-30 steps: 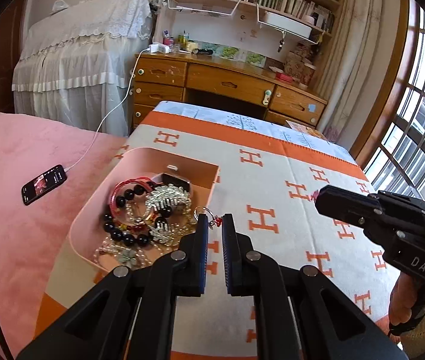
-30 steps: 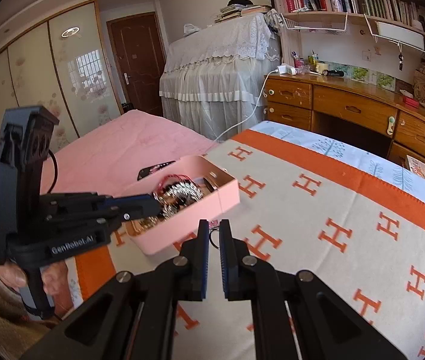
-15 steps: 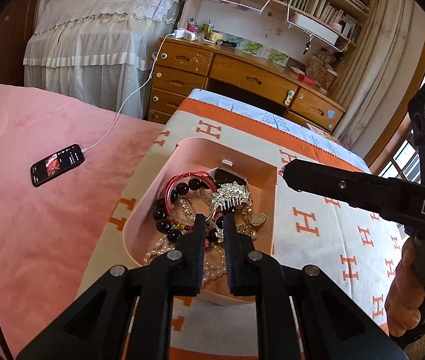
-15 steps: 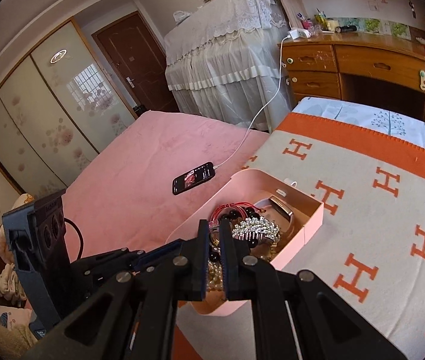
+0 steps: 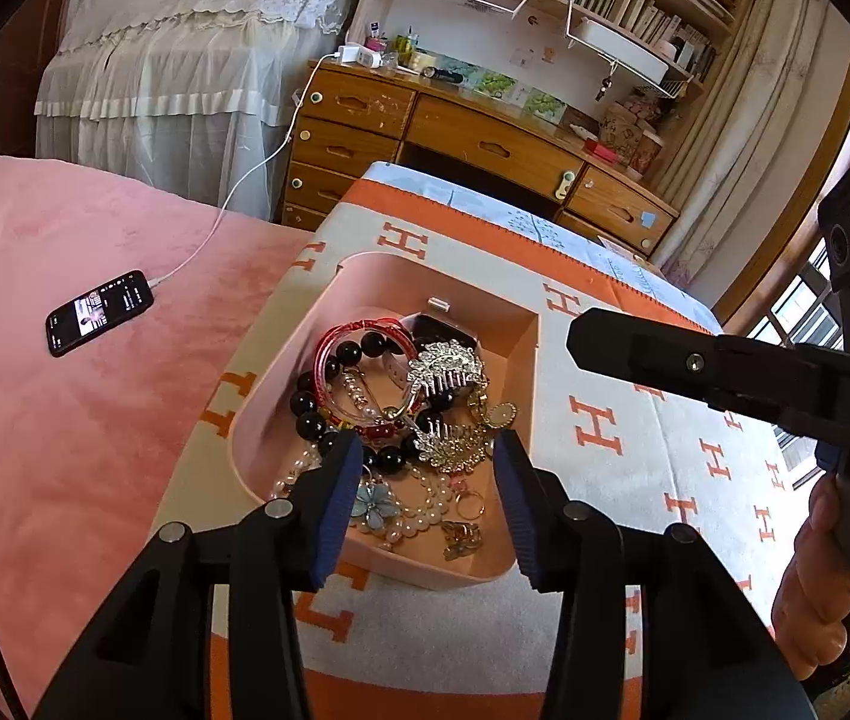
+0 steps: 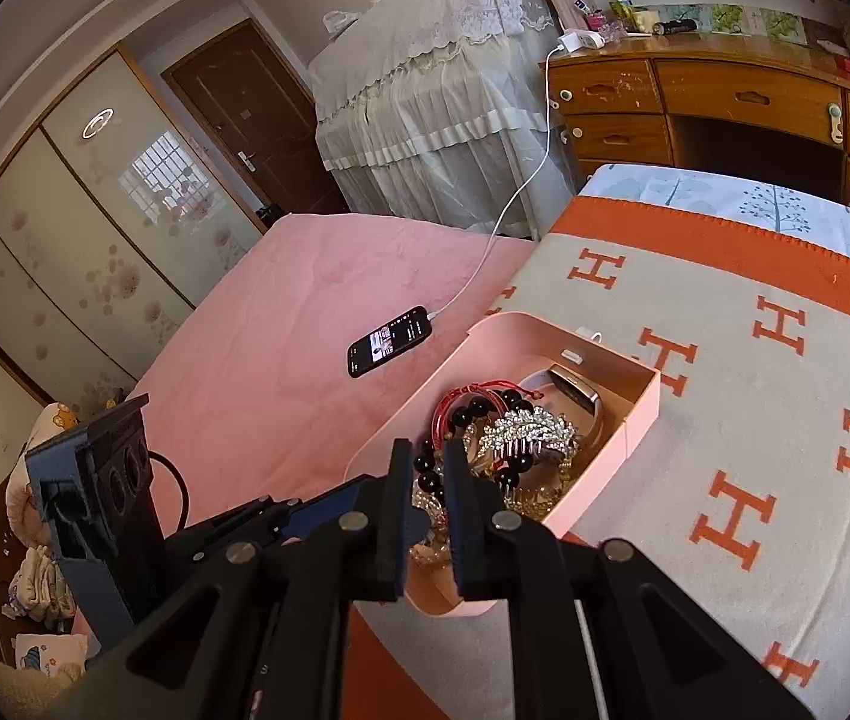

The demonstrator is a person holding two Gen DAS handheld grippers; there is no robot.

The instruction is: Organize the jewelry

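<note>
A pink box (image 5: 455,579) on the orange-patterned blanket holds a heap of jewellery: a black bead bracelet (image 5: 305,402), a red bangle (image 5: 329,342), a silver rhinestone comb (image 5: 446,360), pearl strands and a flower brooch (image 5: 374,501). My left gripper (image 5: 425,456) hovers over the box's near end. Its jaws are opening, and nothing is pinched between the pads. My right gripper (image 6: 428,456) hangs over the same box (image 6: 641,420), its jaws a thin slit apart, just starting to open, and empty. From the left wrist it reaches in from the right (image 5: 575,336).
A phone (image 5: 99,312) on a white charging cable lies on the pink bedspread left of the box. A wooden desk (image 5: 485,144) with drawers stands beyond the bed, with bookshelves above. A hand (image 5: 809,600) grips the right tool's handle at the right edge.
Both grippers have swung from above the blanket to above the pink box. The left jaws, together before, now stand well apart. The right jaws stay nearly together.
</note>
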